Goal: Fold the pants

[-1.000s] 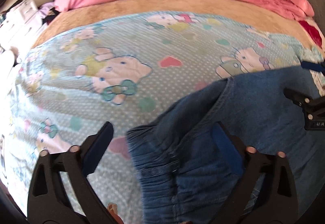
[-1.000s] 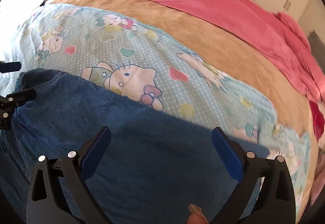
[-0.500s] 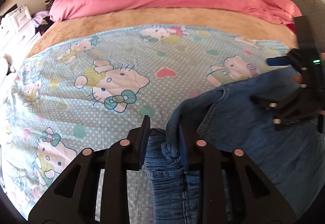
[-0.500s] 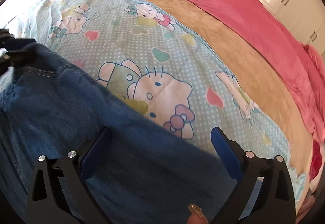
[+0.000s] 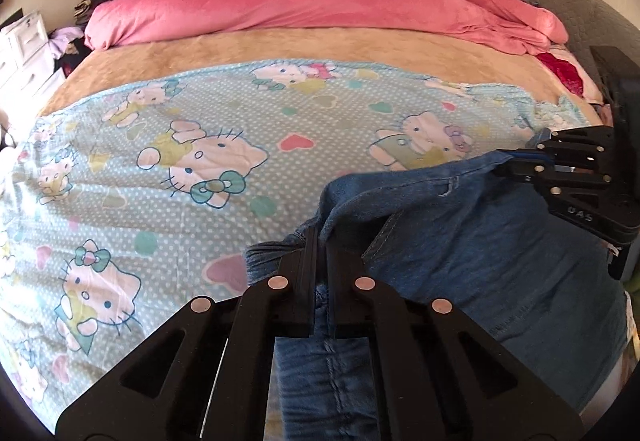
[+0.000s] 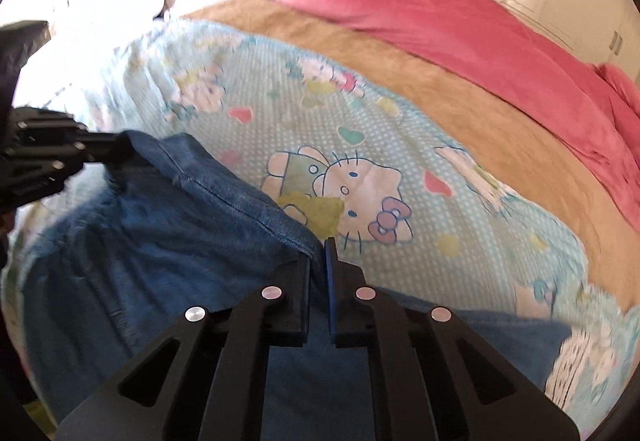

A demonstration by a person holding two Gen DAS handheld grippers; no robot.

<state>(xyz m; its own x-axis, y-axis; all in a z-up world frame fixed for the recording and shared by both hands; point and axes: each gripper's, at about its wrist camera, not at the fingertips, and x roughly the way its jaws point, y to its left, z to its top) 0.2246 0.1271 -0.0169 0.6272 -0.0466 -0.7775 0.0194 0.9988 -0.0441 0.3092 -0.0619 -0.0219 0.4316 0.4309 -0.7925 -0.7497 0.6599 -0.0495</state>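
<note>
A: Big picture first: the bed (image 5: 256,53) fills both views, tan blanket showing across the middle and a pink duvet (image 5: 320,5) heaped along the far side.

B: And over the near half lies the light-blue cartoon-cat blanket (image 5: 168,161), with the jeans (image 5: 500,249) on top of it at the near edge.

A: The denim's top hem is lifted off the blanket and strung between the two tools.

B: Left gripper (image 5: 323,241), jaws together, has just closed, clamped on a bunched fold of that denim by the gathered waistband.

A: Right gripper (image 6: 319,255) likewise, jaws pressed together having just closed, the hem's edge pinched between its blue pads.

B: From the left camera you see it too, right gripper (image 5: 516,165) biting the far corner of the hem.

A: Any containers?

B: Only white drawers (image 5: 24,53) at the left edge, contents not visible, clothes piled beside them.

A: Writing?

B: Small raised letters on the right gripper's body, too unclear to read with confidence.
</note>
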